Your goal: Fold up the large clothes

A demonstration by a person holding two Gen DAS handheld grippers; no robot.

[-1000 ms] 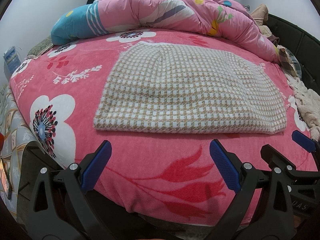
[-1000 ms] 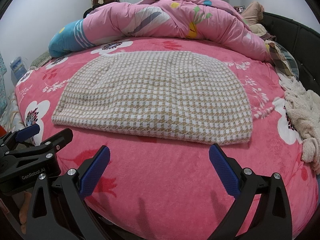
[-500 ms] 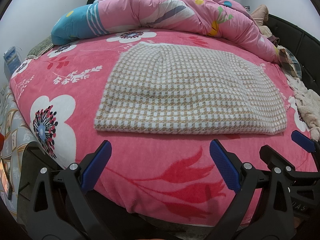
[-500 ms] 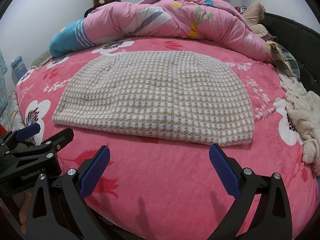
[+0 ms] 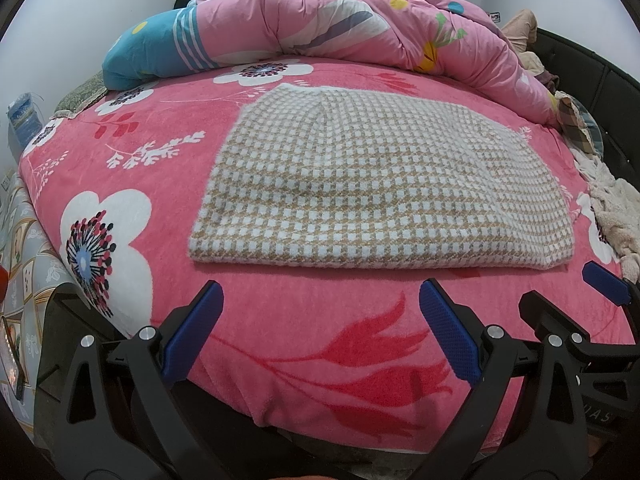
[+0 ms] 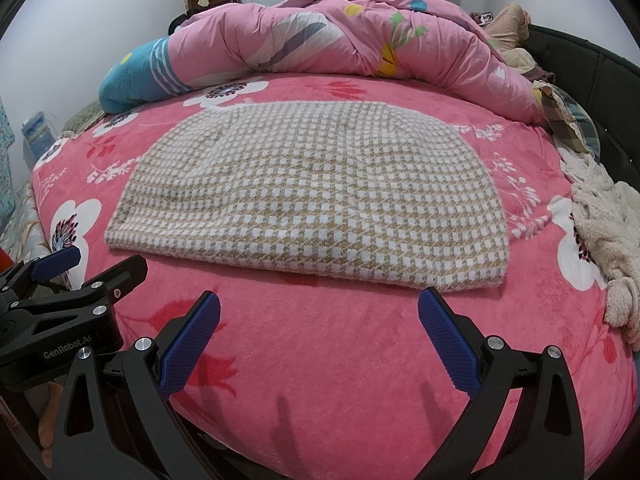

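**Jaws wide and empty, folded knit lying ahead on the bed**

The jaws of the left gripper and the right gripper both stand spread apart with nothing between them, hovering over the near edge of the bed, short of the checked knit garment. That garment lies flat in a thick folded slab mid-bed, its near edge facing the grippers, the pink quilt heaped behind it.

The likely risk: a pinch at the near edge could catch only the top layer, so the stack peels open and skews rather than folding over. The plush bedcover could also get nipped along with the knit.

How many layers the slab holds cannot be told, nor where sleeves or collar sit. The cream fleece at the right is cut off
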